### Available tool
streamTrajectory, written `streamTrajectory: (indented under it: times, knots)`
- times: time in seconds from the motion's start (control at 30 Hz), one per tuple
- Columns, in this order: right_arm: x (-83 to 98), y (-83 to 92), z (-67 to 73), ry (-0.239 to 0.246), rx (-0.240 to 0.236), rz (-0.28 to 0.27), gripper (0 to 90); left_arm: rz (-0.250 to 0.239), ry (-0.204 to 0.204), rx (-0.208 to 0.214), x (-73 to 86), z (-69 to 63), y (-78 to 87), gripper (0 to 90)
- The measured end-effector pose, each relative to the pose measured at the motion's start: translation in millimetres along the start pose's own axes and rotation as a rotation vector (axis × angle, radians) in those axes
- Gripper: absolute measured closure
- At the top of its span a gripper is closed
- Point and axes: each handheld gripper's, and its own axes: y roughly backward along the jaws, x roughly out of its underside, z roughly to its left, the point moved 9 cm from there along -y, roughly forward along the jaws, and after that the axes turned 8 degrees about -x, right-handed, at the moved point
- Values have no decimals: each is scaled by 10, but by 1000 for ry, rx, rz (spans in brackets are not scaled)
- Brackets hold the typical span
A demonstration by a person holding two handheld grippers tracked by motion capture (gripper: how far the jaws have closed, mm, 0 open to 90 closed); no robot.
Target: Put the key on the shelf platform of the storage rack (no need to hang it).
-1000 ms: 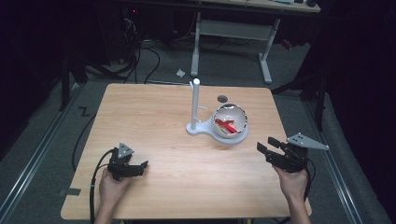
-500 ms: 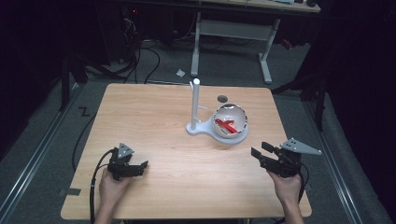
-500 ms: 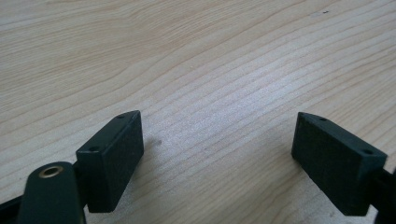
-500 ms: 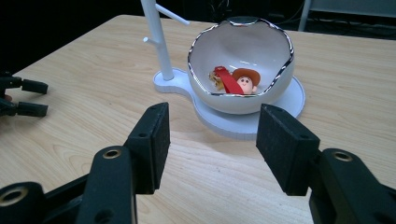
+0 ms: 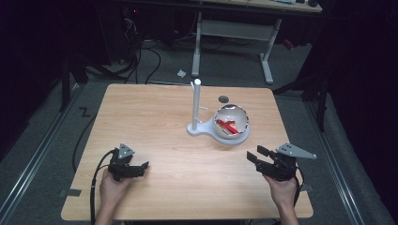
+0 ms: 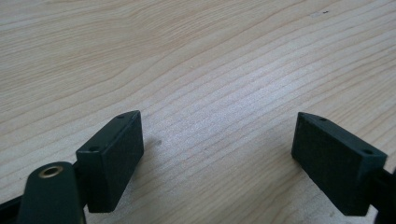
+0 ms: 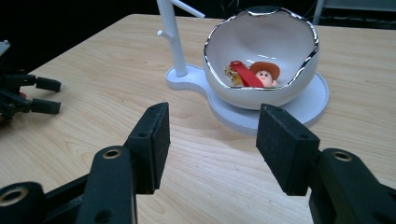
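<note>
High view shows the left gripper low over the table, its jaws spread with nothing between. To its right, the small figure lies inside the white bowl beside the post. Farther right, the right gripper points at this bowl, jaws apart and empty, well apart from it.

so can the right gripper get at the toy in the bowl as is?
Probably yes: right gripper is open, facing the bowl across bare table; the toy shows through the open side.

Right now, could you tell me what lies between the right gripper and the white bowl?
Nothing: bare wooden table separates the right gripper from the white bowl, as the right gripper view shows.
</note>
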Motion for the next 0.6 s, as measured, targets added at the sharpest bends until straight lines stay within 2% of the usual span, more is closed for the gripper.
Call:
streamTrajectory:
  times: [0.6]
  knots:
    - [102, -193, 116, 16, -29, 25, 452, 0, 0, 0, 0, 0, 0, 170]
